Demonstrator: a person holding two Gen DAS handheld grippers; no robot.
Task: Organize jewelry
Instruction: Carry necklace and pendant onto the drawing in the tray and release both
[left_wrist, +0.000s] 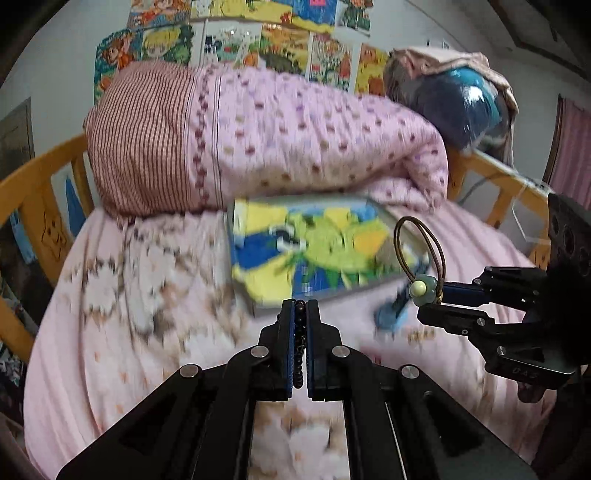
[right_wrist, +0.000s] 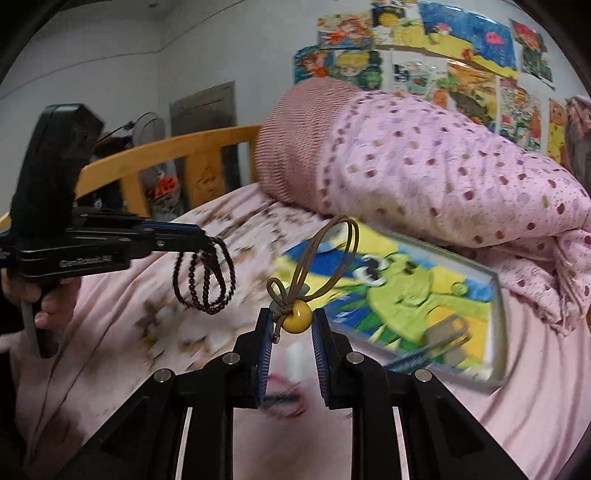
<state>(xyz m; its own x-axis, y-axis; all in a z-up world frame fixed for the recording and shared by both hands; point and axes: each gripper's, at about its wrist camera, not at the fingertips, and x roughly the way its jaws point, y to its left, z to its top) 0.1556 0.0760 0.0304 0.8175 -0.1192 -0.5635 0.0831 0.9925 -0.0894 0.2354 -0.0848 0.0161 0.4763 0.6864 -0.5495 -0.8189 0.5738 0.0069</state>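
Above the pink bedsheet (right_wrist: 535, 406) I hold both pieces: left gripper (left_wrist: 301, 306) clenched on the bead bracelet (right_wrist: 205, 280), right gripper (right_wrist: 291, 321) pinching the cord tie (right_wrist: 295, 315); the frog-print tray (right_wrist: 406, 295) lies ahead, nearer my right.

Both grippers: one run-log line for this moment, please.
left gripper: shut on dark bead bracelet | right gripper: shut on cord hair tie | both above bed

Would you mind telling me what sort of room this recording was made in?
Most likely a child's bedroom: a bed with a wooden rail, a rolled pink quilt on it, and cartoon pictures covering the wall.
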